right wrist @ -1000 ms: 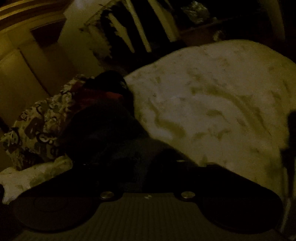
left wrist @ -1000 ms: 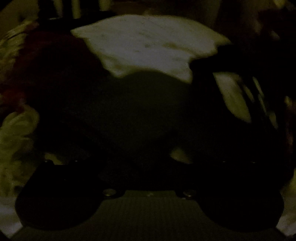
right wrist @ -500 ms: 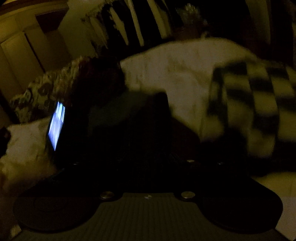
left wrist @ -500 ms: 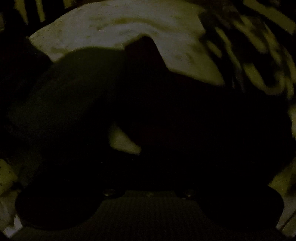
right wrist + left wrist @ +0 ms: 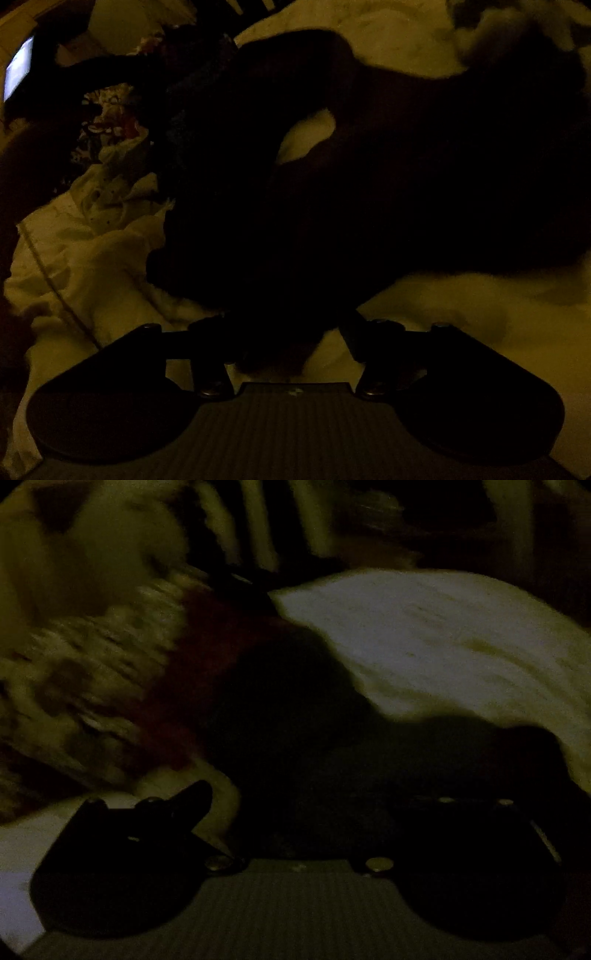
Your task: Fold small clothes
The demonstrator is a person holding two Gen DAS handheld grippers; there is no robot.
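Both tongs have just spread, gripping nothing; right tongs point(image 5: 288, 332) should pinch the dark garment point(image 5: 406, 166) by its near edge.

Dark matt cloth garment point(image 5: 406, 166); pale, soft, rumpled fabric bedcover point(image 5: 461, 306).

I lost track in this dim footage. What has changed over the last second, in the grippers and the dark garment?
The right gripper has come down close over the dark garment, which now fills its view; its jaws have just been opening, with dark cloth lying between them. The left gripper snapped shut and reopened, and nothing shows in its grip. The pale bedcover and the patterned clothes pile stay put.
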